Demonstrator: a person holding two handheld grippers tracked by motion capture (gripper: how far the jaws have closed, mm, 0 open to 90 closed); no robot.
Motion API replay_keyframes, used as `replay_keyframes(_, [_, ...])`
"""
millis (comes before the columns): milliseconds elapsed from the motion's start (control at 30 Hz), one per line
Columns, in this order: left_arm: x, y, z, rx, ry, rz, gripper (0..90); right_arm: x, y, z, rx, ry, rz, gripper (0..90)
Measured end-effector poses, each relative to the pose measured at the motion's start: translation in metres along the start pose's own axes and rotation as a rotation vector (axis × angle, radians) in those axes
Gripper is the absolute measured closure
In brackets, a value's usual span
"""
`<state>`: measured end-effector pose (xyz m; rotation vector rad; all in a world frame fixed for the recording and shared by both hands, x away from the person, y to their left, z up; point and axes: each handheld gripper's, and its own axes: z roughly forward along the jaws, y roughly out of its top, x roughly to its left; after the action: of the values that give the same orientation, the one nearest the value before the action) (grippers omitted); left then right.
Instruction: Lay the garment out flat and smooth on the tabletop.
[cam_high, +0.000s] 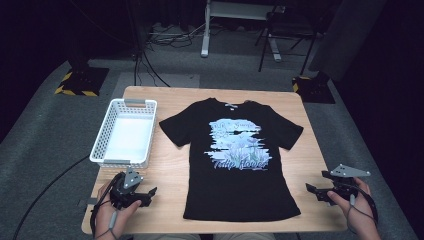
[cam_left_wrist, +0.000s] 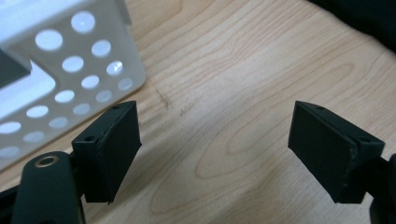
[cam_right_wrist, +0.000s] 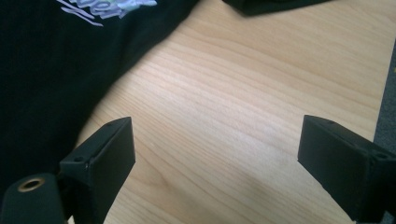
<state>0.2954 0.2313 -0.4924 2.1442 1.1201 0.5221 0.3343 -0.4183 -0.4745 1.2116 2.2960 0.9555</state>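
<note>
Shirt: my black T-shirt (cam_high: 240, 160) lies flat, print up, in the middle of the table (cam_high: 310, 165), hem towards me
Basket: the white basket (cam_high: 125, 131) stands just left of it
Left claw (cam_high: 142, 196): spread wide, holding nothing, over bare wood near the hem's left corner
Right claw (cam_high: 315, 191): spread wide too, nothing in it, just right of the hem
Doing it well: I judge I should come in low at both hem corners together, slide one pad under the cloth, and pinch a single layer evenly
</note>
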Motion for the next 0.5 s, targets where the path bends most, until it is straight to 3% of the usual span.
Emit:
replay_keyframes(267, [0.006, -0.014, 0.001, 0.029, -0.001, -0.042, 14.6, -0.004, -0.02, 0.006, 0.025, -0.005, 0.027, 10.3])
replay_keyframes(333, [0.008, -0.019, 0.001, 0.002, -0.012, -0.074, 12.9, -0.004, -0.024, 0.007, 0.031, -0.006, 0.032, 9.9])
replay_keyframes(400, [0.009, -0.02, 0.0, 0.007, -0.006, -0.076, 10.7, -0.002, -0.028, 0.008, 0.041, -0.011, 0.034, 7.7])
replay_keyframes(500, [0.01, -0.022, -0.001, 0.014, -0.009, -0.077, 7.4, 0.003, -0.034, 0.008, 0.009, -0.031, 0.044, 5.2])
